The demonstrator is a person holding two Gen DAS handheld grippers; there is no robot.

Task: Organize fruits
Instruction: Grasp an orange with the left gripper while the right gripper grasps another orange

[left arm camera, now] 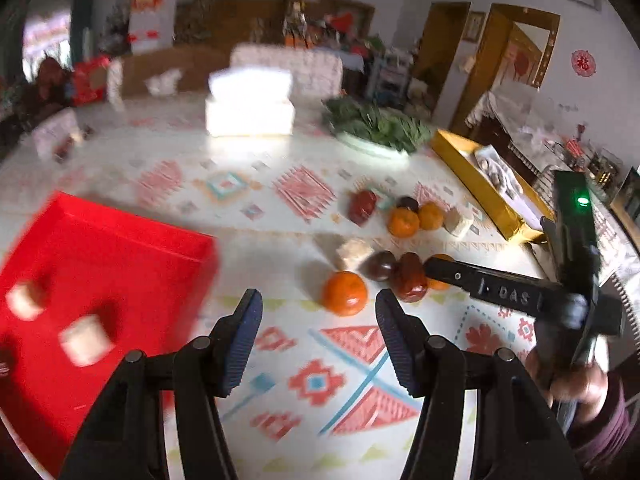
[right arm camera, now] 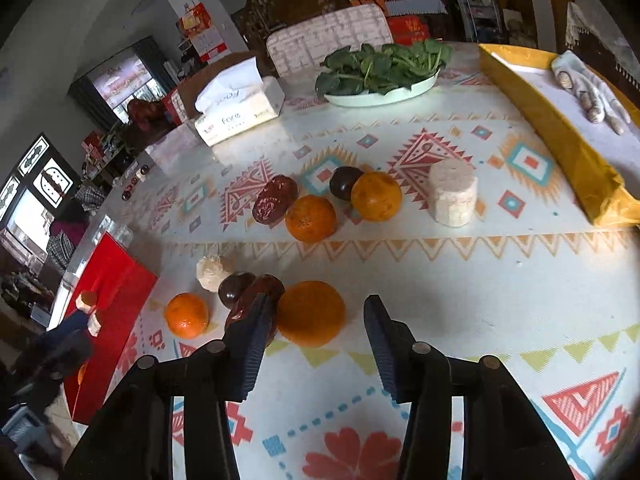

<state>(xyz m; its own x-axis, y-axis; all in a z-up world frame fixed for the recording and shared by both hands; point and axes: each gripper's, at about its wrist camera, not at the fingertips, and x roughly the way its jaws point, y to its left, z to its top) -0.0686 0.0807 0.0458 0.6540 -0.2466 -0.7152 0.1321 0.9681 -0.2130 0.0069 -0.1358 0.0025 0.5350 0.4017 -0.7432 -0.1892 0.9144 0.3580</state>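
A red tray point(left arm camera: 120, 248) at the left holds two pale round cakes point(left arm camera: 86, 338); it also shows in the right wrist view point(right arm camera: 116, 280). My left gripper point(left arm camera: 318, 312) is open and empty, just short of an orange point(left arm camera: 345, 293). Beside that orange lie a dark plum point(left arm camera: 382, 266), a red date point(left arm camera: 410, 282) and a pale cake point(left arm camera: 352, 253). My right gripper point(right arm camera: 314, 322) is open around a large orange point(right arm camera: 311, 313), its left finger beside the red date point(right arm camera: 256, 300). A farther group has two oranges point(right arm camera: 311, 218), a date point(right arm camera: 275, 199), a plum point(right arm camera: 343, 182) and a cake point(right arm camera: 453, 192).
A tissue box point(right arm camera: 240, 104), a plate of green leaves point(right arm camera: 380, 68) and a yellow box point(right arm camera: 560, 128) stand at the far side of the patterned tablecloth. The right gripper body point(left arm camera: 560, 280) reaches in from the right in the left wrist view.
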